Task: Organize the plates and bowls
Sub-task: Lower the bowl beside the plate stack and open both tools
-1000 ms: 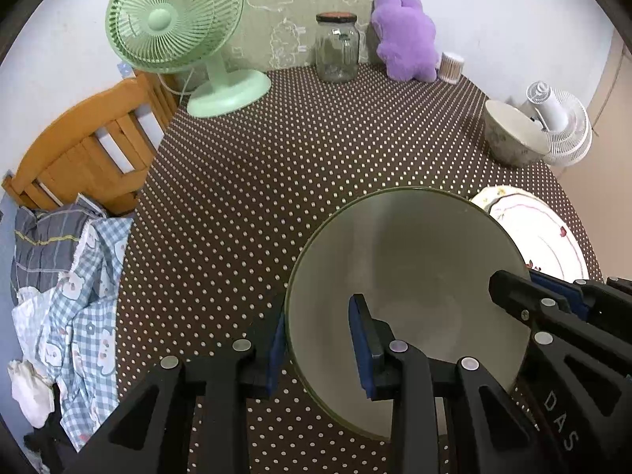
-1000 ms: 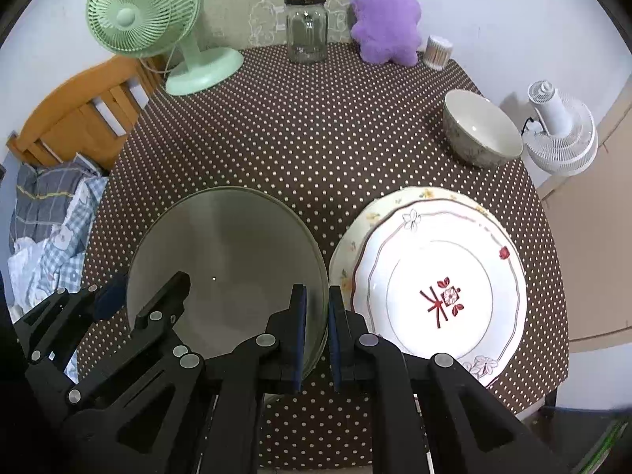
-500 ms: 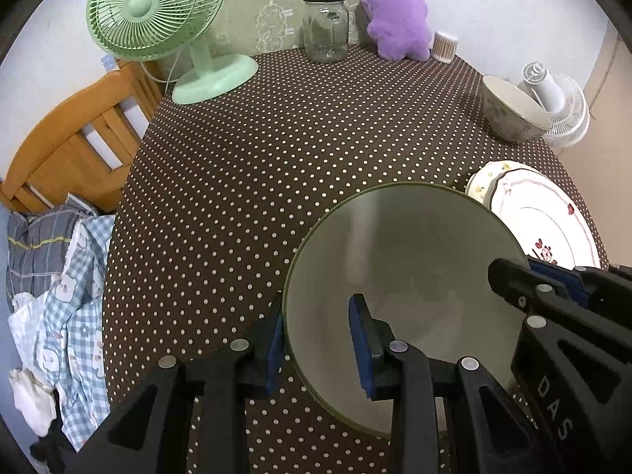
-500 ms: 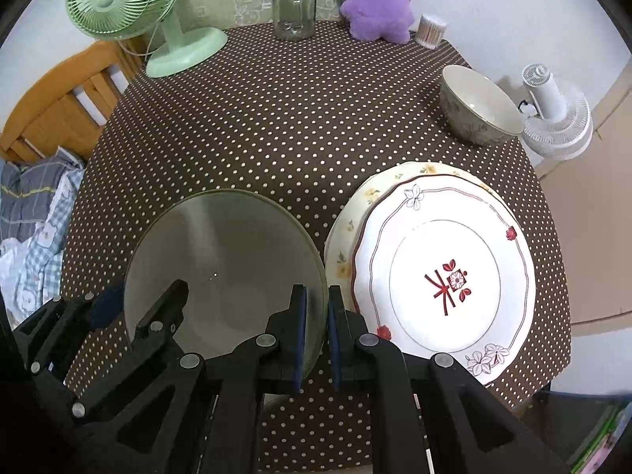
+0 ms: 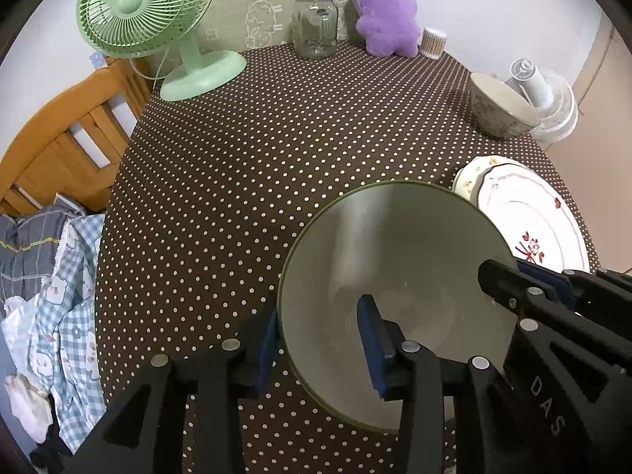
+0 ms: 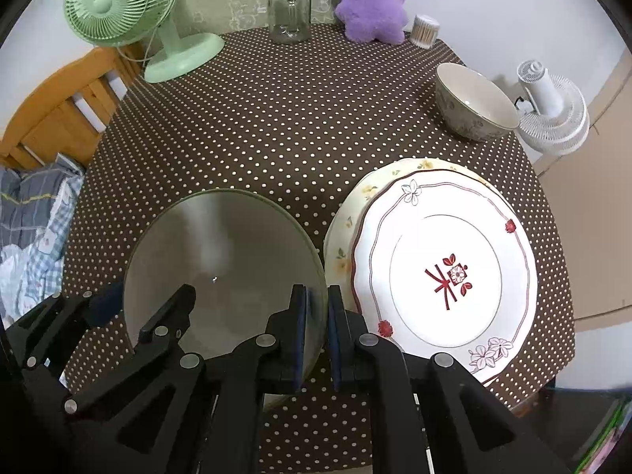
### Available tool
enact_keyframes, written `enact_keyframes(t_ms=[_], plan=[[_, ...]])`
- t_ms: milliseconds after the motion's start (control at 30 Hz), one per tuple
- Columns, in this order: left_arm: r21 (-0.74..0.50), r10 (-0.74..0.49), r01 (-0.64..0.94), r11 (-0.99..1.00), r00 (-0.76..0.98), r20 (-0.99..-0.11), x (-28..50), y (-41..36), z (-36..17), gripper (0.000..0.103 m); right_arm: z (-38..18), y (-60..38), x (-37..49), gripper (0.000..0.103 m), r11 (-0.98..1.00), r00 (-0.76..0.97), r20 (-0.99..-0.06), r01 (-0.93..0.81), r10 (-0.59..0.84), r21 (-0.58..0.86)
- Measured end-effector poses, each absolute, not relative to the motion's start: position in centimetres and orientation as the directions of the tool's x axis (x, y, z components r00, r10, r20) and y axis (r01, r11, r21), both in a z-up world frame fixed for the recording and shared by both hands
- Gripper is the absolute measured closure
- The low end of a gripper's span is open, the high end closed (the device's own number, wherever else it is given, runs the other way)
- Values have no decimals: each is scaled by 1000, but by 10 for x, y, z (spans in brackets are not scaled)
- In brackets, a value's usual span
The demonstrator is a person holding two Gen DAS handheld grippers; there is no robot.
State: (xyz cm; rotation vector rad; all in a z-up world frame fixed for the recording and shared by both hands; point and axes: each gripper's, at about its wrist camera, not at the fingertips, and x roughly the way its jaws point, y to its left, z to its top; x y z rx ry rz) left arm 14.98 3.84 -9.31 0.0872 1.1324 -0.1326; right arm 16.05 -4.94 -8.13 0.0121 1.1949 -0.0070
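A large pale bowl with a green rim [image 5: 395,245] [image 6: 221,245] sits low over the dotted tablecloth, between my two grippers. My left gripper [image 5: 320,339] straddles its left rim. Its jaws are opening, one pad outside the wall and the inner pad standing off it. My right gripper [image 6: 316,316] is shut on the bowl's right rim. Just right of the bowl lie two stacked plates [image 6: 446,268] [image 5: 529,229], the top one white with a red flower motif. A smaller patterned bowl [image 6: 474,102] [image 5: 501,106] stands farther back on the right.
At the back stand a green fan [image 5: 158,19], a glass jar [image 5: 315,23], a purple plush toy [image 5: 385,15] and a small swab pot [image 5: 432,42]. A white fan [image 6: 553,110] sits off the right edge. A wooden chair [image 5: 59,138] with clothes is on the left.
My left gripper's jaws have spread apart around the bowl's rim, with the inner pad now off the wall. The right gripper stays clamped, and the bowl has hardly moved.
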Motion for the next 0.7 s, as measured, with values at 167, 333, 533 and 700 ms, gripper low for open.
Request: enact_keyframes(t_ms=[167,333,533,700], plan=[[1,-77,181,984,423,-903,147,39,-80,39,-72,-50,160,65,1000,399,-917,4,-21,-21],[-11,-77,153,988,430,-899,150,42,-67,31,-51,-55,155,27,999,464,-886,30,2,18],[-3,-69,141,990,466,-882,156,28,-50,30,-42,-68,161,25,998,490,-871,23,41,60],[-11,-62,109,994,483,-873,163,11,-43,30,-34,-85,169,25,999,506,-861,-4,46,50]])
